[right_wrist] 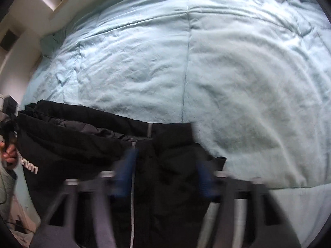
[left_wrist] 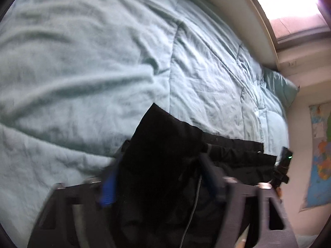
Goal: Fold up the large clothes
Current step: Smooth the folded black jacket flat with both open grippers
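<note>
A large black padded jacket (left_wrist: 165, 144) with a pale zip and white lettering lies across the near edge of a light blue comforter (left_wrist: 93, 51). In the left wrist view my left gripper (left_wrist: 159, 175) has its blue-padded fingers spread wide, with jacket fabric bunched between them. In the right wrist view the jacket (right_wrist: 82, 144) spreads to the left, and my right gripper (right_wrist: 165, 173) also stands wide apart over the fabric near the zip. Both views are motion-blurred. The right gripper's body (left_wrist: 284, 161) shows at the jacket's far end in the left wrist view.
The comforter (right_wrist: 227, 62) covers the whole bed. A teal pillow (left_wrist: 279, 86) lies at the head, by a wall and a window (left_wrist: 293, 10). A map poster (left_wrist: 318, 155) hangs on the wall. A hand (right_wrist: 9, 153) shows at the left edge.
</note>
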Demonstrator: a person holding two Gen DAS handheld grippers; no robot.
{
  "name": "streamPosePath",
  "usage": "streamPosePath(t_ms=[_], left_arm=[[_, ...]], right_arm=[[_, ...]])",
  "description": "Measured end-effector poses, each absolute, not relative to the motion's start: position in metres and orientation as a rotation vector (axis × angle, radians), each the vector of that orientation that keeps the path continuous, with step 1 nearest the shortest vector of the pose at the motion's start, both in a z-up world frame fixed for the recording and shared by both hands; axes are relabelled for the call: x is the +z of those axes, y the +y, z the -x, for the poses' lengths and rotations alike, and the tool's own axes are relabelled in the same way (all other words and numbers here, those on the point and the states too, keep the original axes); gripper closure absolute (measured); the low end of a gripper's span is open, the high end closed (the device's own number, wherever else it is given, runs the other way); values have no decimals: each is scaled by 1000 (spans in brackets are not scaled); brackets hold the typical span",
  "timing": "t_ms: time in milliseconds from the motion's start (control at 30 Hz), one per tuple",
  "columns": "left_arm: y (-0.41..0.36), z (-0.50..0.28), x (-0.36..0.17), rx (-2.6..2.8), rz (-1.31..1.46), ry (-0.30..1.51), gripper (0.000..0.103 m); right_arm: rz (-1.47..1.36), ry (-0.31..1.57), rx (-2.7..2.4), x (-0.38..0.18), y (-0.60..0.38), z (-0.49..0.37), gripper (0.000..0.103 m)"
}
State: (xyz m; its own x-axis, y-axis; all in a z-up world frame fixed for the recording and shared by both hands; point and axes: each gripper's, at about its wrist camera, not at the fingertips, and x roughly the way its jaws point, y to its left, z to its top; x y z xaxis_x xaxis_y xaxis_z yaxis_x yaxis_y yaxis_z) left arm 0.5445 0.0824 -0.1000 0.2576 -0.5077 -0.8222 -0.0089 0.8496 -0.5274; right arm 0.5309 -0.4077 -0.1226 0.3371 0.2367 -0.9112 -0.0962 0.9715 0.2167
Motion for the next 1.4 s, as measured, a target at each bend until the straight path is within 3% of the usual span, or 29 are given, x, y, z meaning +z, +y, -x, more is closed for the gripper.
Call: streamPosePath(t_ms=[33,133,367,433,600,700,800,867,900,933,1100,1233,1400], left_arm=[[78,-541,-96,-325,415,1269,71],[85,-523,-77,-294,408,1193,84],[84,-509,11,-311,411,951,86],[79,-527,-2,-257,363,978,86],[102,-567,-113,-155,610,1176,85],[104,-568,-148,-125,636,1213,78],[107,-568,-158,-155,696,1239,75],[113,-571,-154,-175,728,1263,66],[121,-570,-149,-181,760,1268,55],[131,-567,-143,-197,810,1245,50],[163,-532,-94,-152,793,1136,49],[165,-495,-58,-147,715,1099,49],[115,-438,-21,-228,518,1095,49]], right_arm=[[-88,1189,194,-118,-404,-528,78],[-21,1118,138,-99,-398,-510,84],[80,902,-16,-16,-402,-486,86],[121,899,-37,-17,-396,-498,86],[49,1069,-59,-90,-405,-546,87],[31,1174,-57,-134,-404,-558,86],[14,1216,-69,-150,-403,-561,81],[-31,1221,-69,-147,-411,-560,67],[-55,1226,-75,-144,-416,-559,62],[-80,1224,-83,-140,-421,-556,55],[-206,1128,-92,-86,-441,-517,52],[-222,1051,-72,-40,-423,-468,33],[-273,1070,73,-28,-366,-415,32]])
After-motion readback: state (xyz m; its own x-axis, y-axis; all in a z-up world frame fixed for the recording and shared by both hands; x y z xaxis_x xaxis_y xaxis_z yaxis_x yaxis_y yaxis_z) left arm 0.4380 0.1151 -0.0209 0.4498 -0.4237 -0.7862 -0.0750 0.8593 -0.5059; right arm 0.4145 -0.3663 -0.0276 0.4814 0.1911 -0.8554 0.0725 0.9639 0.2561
